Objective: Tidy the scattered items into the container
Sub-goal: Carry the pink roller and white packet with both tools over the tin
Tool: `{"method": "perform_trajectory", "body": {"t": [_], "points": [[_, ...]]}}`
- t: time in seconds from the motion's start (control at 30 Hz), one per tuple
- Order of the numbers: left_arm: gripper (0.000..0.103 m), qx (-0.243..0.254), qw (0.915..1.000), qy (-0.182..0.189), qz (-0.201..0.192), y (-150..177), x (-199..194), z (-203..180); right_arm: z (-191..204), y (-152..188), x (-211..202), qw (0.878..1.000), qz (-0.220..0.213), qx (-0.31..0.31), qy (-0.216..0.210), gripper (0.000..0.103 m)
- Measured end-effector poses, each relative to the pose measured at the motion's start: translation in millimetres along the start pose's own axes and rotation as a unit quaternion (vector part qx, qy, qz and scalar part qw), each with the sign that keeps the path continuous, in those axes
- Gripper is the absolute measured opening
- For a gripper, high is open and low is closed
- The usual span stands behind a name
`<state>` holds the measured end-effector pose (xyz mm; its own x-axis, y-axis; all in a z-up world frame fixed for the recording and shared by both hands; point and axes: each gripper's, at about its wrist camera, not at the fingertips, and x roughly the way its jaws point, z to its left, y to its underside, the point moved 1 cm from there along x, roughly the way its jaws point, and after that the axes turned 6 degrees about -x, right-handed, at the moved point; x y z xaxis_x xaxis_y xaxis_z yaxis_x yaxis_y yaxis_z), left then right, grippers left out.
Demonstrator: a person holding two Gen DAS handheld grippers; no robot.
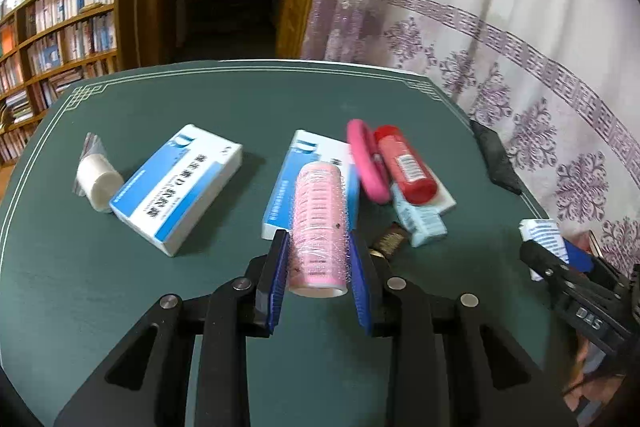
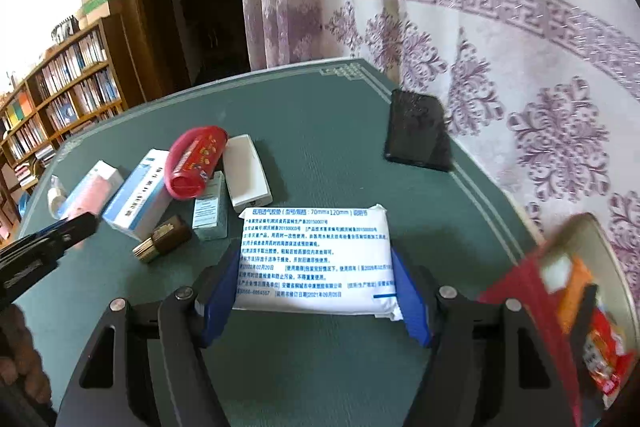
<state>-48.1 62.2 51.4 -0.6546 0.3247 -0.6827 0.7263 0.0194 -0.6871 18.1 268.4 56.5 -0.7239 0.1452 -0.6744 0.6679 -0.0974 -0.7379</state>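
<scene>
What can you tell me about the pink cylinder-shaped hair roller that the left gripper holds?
The pink cylinder-shaped hair roller looks like a hollow plastic tube wrapped in fuzzy, bristly mesh, with rows of small slots along its body and a few dark specks near its near end. The open, round near end faces the camera. It lies lengthwise between the blue pads of the left gripper, which press on both its sides. It points away, over a blue and white box on the green table.

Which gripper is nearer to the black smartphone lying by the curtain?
Right. The right gripper, holding a white printed packet, has the black smartphone just ahead to its right. The left gripper, holding a pink hair roller, is farther away.
</scene>
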Motion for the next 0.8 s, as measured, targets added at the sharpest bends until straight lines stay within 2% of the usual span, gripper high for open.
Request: {"method": "perform_trajectory", "body": {"t": [0.23, 0.47, 0.8], "points": [[0.032, 0.038, 0.9987, 0.033, 0.001, 13.2, -10.3, -34.9, -27.8, 14.7, -48.7, 0.999, -0.025, 0.020, 0.019, 0.074], [0.032, 0.083, 0.9948, 0.059, 0.006, 32.0, -20.4, -74.3, -69.0, 36.0, -95.0, 0.996, -0.045, 0.045, 0.067, 0.074], [0.032, 0.115, 0.9897, 0.083, 0.016, 51.1, -33.4, -111.1, -132.3, 79.3, -133.6, 0.987, -0.032, 0.098, 0.124, 0.074]]}}
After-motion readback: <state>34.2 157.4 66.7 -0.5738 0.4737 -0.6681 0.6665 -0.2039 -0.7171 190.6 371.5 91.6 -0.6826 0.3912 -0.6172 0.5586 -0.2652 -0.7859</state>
